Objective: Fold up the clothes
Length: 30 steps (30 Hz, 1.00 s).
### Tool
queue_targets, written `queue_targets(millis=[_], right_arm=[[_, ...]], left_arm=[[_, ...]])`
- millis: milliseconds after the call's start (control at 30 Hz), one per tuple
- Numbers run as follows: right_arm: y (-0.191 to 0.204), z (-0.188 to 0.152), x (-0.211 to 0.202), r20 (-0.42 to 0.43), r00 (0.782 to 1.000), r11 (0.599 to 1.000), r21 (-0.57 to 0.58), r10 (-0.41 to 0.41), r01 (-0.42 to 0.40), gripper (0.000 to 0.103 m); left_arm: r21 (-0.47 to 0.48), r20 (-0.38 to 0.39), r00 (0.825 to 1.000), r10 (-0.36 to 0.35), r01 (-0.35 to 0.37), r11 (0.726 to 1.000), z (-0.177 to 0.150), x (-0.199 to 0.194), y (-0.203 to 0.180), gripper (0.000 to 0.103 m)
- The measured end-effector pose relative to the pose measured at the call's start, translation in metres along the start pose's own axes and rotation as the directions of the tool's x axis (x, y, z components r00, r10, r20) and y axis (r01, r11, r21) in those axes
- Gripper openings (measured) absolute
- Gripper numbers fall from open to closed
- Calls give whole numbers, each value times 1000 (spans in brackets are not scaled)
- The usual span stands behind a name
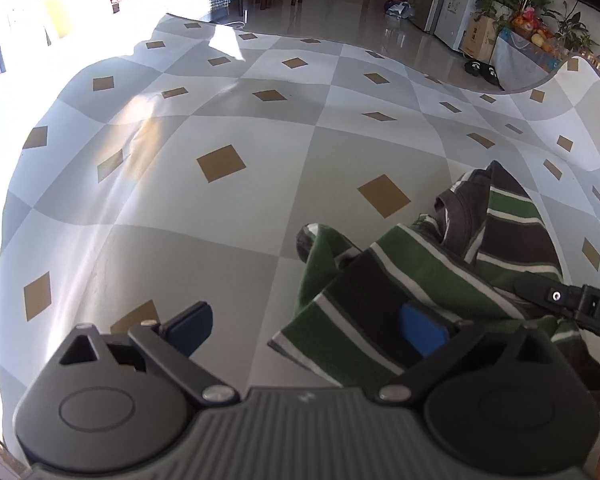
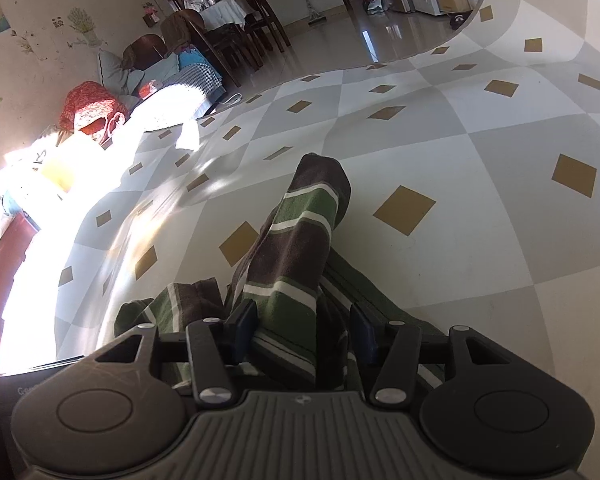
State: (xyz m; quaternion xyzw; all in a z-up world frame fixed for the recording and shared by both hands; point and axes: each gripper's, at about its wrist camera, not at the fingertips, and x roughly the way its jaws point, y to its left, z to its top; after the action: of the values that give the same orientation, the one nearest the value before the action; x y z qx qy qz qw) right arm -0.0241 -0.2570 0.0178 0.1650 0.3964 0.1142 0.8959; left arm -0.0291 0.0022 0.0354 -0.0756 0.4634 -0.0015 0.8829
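We find the striped shirt (image 1: 428, 276) still crumpled, unfolded, on the checkered cloth (image 1: 220, 120); left gripper (image 1: 306, 326) jaws stand apart, right gripper (image 2: 305, 328) jaws straddle a fold, grip uncertain.

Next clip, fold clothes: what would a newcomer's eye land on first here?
First, the green, brown and white striped garment, lying crumpled on the checkered cloth with tan diamonds. Next, the right gripper: a bunched fold of the garment runs between its jaws. The left gripper is open wide over the garment's near edge.
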Motion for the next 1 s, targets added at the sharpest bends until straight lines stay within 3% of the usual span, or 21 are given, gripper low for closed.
queue_targets(millis=[333,500,700,900,1000], right_arm=[[-1,3,-4,-1,1000,1000,15,-7,7,51],[-3,4,-8,5,1000,1000,29,1,-1,51],[-4,4,-14,8,1000,1000,24,8,-8,51],[-8,5,-15,1,1000,999,38,6,-6,51],[-9,5,-14,-9,1000,999,44,5,-4,51]], left_arm=[[-130,-94,984,-154,141,981,-22,6,4,103],[-240,-128,957,-262,226,944,-29,16,8,103],[-264,-110,939,-325,287,921,-31,20,3,103],[-350,-101,892,-441,383,855,-35,25,-3,103],[-350,-101,886,-452,394,850,-36,26,-11,101]])
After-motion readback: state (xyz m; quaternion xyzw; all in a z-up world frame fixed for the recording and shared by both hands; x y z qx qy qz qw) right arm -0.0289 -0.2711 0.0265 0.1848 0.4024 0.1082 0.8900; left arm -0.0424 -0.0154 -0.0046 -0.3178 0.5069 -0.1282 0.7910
